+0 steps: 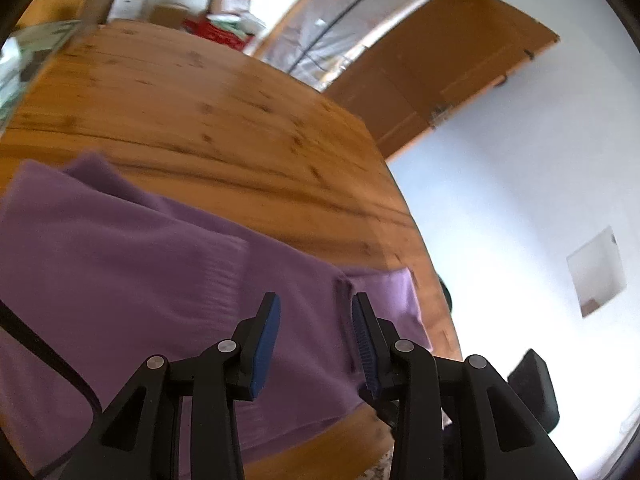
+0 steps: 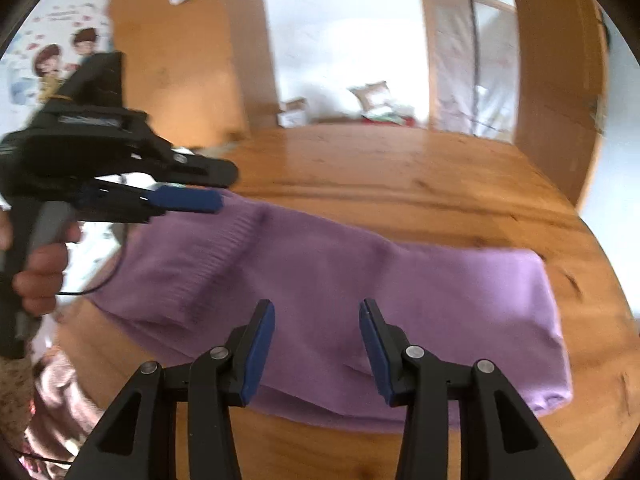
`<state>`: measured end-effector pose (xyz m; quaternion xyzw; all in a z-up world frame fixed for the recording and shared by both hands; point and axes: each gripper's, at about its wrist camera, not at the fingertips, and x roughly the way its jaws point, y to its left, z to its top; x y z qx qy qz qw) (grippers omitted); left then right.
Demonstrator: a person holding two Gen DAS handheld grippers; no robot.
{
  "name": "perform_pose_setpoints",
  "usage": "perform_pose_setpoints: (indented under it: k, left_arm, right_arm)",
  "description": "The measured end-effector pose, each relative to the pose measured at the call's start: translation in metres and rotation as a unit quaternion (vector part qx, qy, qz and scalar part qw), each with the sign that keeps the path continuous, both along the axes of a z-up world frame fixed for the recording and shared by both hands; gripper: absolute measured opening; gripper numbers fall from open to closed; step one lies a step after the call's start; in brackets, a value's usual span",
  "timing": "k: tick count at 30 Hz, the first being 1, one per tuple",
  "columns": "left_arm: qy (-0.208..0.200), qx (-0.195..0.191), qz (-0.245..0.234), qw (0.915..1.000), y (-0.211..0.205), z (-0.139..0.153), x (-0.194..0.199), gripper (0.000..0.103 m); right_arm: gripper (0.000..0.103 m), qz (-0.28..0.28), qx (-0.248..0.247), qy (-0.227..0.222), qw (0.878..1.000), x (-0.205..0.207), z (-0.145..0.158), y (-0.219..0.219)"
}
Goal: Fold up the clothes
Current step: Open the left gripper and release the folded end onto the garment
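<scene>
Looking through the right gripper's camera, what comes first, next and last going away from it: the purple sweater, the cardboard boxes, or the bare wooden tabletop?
1. Purple sweater: lies folded just ahead of the open right gripper, under its fingertips.
2. Bare wooden tabletop: stretches beyond the sweater, mid-view.
3. Cardboard boxes: past the table's far edge, near the white wall.

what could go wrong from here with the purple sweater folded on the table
1. The purple sweater lies close to the wooden table's near edge; a nudge might slide it off.
2. The ribbed cuff sits loosely on top, so it may slip and spoil the fold.
3. Both the left tongs and right tongs are open above the fabric and could snag it.
</scene>
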<state>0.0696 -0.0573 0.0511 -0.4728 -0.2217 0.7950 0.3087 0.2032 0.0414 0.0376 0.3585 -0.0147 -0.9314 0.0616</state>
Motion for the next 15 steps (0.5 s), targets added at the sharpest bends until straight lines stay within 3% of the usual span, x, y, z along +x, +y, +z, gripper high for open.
perform_pose_setpoints:
  k: [5,10,15]
  left_arm:
    - [-0.033,-0.009,-0.032,0.9989,0.038,-0.025,0.003,0.039]
    - [-0.052,-0.015,-0.039,0.9978,0.058,-0.035,-0.001,0.039]
    - [-0.079,-0.002,-0.040,0.9961,0.067,-0.049,-0.007,0.039]
  right_arm:
    - [0.050,-0.019,0.036,-0.013,0.999,-0.001,-0.015,0.005]
    - [0.050,-0.035,0.035,-0.032,0.998,-0.015,-0.036,0.007]
    - [0.050,-0.026,0.037,-0.024,0.999,-0.019,-0.045,0.008]
